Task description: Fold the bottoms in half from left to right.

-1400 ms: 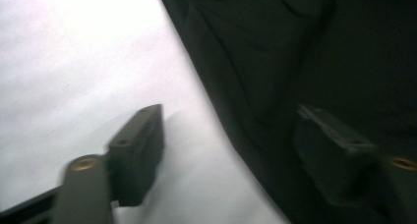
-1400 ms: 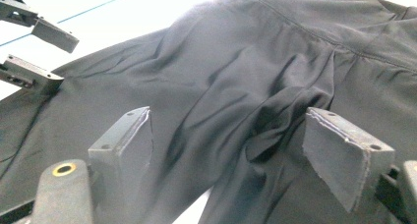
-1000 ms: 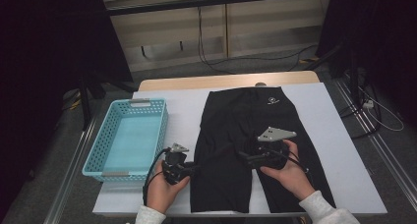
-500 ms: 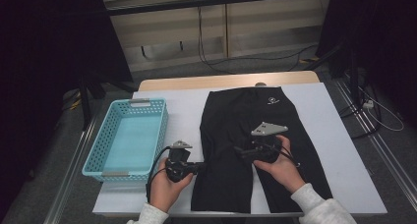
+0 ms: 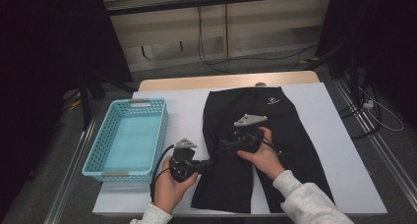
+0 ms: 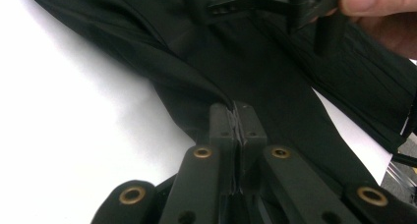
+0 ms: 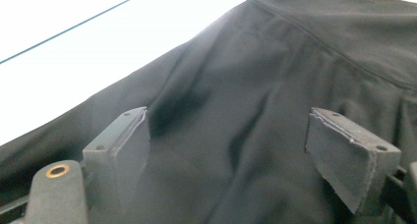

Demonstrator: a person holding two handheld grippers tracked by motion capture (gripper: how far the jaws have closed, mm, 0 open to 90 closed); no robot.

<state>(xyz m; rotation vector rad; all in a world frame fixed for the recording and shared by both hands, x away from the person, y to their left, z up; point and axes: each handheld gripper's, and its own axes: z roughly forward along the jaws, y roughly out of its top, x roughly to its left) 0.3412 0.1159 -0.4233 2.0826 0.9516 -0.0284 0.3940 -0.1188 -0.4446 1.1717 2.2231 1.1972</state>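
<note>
Shorts lie lengthwise, waistband far; left gripper pinches their edge, right gripper (jaws wide) hovers above.

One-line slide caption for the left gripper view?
Left gripper shut on the edge of the black shorts, lifting a fold off the white table.

Pair of shorts lying flat on the table, right of centre, waistband at the far edge and legs toward the person. Plastic basket on the table's left part, well apart from the shorts. Left gripper at the shorts' near-left edge; right gripper farther back, over the middle of the shorts.
</note>
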